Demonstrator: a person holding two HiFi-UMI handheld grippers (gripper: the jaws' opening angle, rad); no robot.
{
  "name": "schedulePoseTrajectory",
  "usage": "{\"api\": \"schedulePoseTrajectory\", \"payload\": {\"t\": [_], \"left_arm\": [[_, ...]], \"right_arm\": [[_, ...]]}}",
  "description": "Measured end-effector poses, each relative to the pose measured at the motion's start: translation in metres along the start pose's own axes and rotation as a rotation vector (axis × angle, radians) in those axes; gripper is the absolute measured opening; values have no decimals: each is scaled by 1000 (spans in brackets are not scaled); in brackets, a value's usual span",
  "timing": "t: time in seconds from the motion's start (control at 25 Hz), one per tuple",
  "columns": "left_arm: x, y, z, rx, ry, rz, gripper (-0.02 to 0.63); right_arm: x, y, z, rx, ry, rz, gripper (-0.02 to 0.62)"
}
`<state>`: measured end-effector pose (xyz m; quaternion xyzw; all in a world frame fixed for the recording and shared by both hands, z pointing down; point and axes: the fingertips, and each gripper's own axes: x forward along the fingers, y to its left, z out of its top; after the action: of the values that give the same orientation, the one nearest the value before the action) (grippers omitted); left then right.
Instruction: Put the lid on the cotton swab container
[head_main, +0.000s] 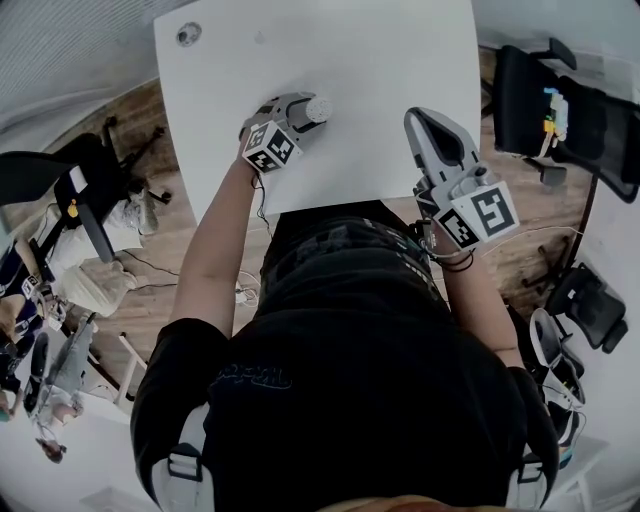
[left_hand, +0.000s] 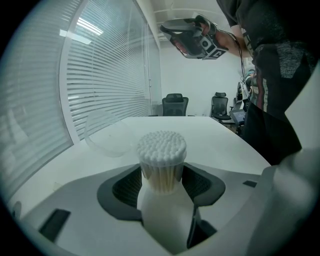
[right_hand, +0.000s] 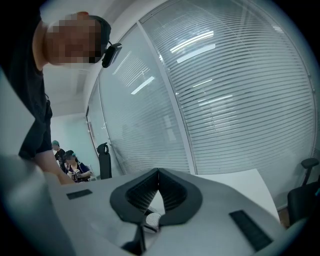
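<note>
Cotton swab container (left_hand: 161, 150) is seen upright on the white desk (head_main: 380, 60), pinched between the jaws of the left hand-held gripper (head_main: 306, 108); the swab heads stand uncovered above the jaws. The clear lid (left_hand: 106, 134) is noted lying on the desk just beyond the container, to its left in the left gripper view, apart from it. The right hand-held gripper (head_main: 418, 122) is held over the desk's near right part, jaws pressed together at the tips, nothing gripped.
</note>
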<state>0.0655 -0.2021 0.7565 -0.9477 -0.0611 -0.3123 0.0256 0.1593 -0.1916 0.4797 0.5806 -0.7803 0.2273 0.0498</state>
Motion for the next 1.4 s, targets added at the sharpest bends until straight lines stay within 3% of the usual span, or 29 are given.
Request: {"api": "schedulePoseTrajectory", "payload": {"t": [0.24,0.48,1.16,1.4], "left_arm": [[-25,-6,4,-12,5,24,259],[-24,-4,15,-6,8,47,259],[-140,-48,50,-7,46,27,256],[-147,-64,51,-10,38,2,256]], "right_arm": [[-4,20,10,-10,-11,14,23],[1,11,11,-17,-35,36,23],[-6,122,61,-75,-153,145,23],[-10,136,59,-98,-172,158,23]]}}
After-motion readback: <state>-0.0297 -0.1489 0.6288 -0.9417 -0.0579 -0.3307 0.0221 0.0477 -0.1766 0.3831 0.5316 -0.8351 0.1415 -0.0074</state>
